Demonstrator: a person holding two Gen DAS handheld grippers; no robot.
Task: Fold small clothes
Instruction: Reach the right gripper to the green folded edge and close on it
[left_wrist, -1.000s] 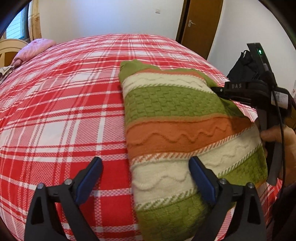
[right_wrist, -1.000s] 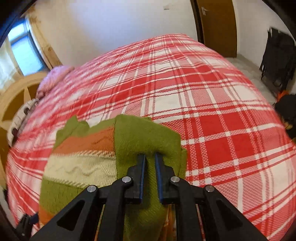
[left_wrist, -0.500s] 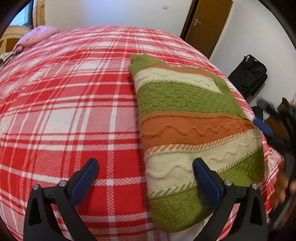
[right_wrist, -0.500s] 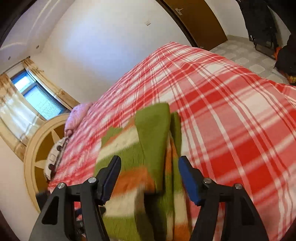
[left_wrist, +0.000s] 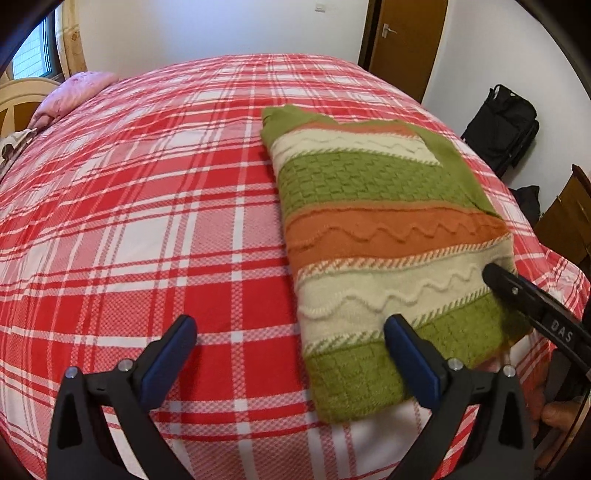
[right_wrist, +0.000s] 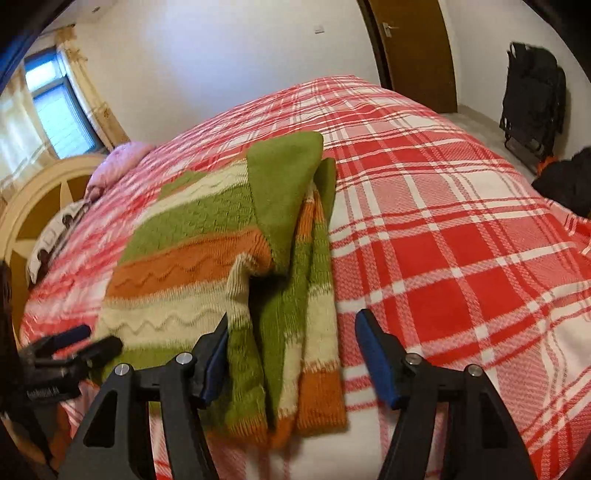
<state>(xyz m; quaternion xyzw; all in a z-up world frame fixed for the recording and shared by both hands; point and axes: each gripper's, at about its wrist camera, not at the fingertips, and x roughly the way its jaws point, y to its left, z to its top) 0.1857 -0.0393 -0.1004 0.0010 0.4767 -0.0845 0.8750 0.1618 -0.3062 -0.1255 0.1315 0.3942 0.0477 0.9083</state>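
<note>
A bedroom, white walls, brown door (left_wrist: 402, 44) at the far end, and a wide bed under a red and white plaid bedspread (left_wrist: 147, 221) filled both views. A pink pillow (left_wrist: 74, 92) sat up by the cream headboard (right_wrist: 33, 206), a window (right_wrist: 59, 110) behind it, and a black bag (left_wrist: 506, 122) leaned on the wall past the bed's far right side.

The striped knit sweater (left_wrist: 388, 236), green, cream and orange, lay folded into a long rectangle on the bedspread, toward the bed's right side in the left wrist view. From the right wrist view its near edge was bunched: a green flap lay folded over the top, and the layers beneath stood loose and rumpled, with an orange cuff nearest the camera.

The left gripper (left_wrist: 291, 347) hung over the bed with its blue-padded fingers (left_wrist: 170, 350) wide apart; one pad was above bare plaid, the other over the sweater's near corner, gripping nothing.

The right gripper (right_wrist: 291, 350) had its jaws just opened, and they stood apart on either side of the sweater's bunched edge. The cloth lay between them, the left pad close against it, the right pad (right_wrist: 373, 354) clear of it. No grip there. In the left wrist view one black finger of it reached in over the sweater's cream band, with a bit of a hand (left_wrist: 557, 417) below.
</note>
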